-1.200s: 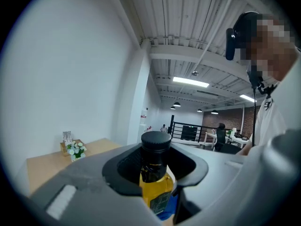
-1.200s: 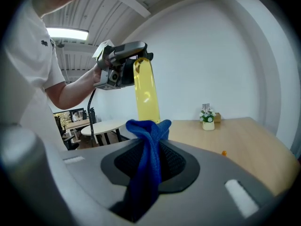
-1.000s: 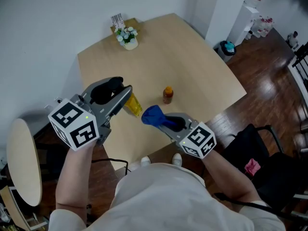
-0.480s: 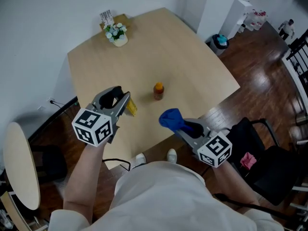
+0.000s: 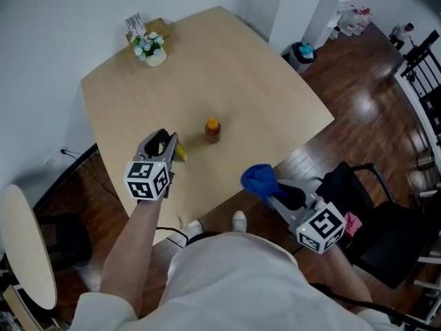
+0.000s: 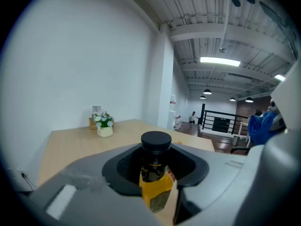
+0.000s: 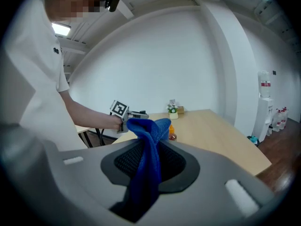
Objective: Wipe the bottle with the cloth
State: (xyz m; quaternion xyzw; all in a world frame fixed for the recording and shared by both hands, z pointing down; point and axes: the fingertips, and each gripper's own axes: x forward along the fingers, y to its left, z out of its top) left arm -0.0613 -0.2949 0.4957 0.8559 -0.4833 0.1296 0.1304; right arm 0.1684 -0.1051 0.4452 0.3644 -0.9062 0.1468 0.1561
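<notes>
– Pale wooden table (image 5: 269,74) fills my head view, set against a white wall (image 5: 55,19), with a pot of flowers (image 5: 149,49) at its far corner.

– Where's the bottle?

– Up in my left gripper (image 5: 171,145). The jaws are clamped on a black-capped bottle (image 6: 155,173) of yellow liquid, and its cap points away from the camera. I'm holding it over the table's near edge. A smaller orange-capped bottle (image 5: 212,130) stands by itself on the tabletop just beyond it.

– And the cloth?

– My right gripper (image 5: 277,190) is closed on the blue cloth (image 5: 260,179), which bunches up out of the jaw tips. That gripper hangs past the table's edge, above the dark wood floor (image 5: 344,136). Cloth and bottle are well apart, and each gripper shows small in the other's view.
</notes>
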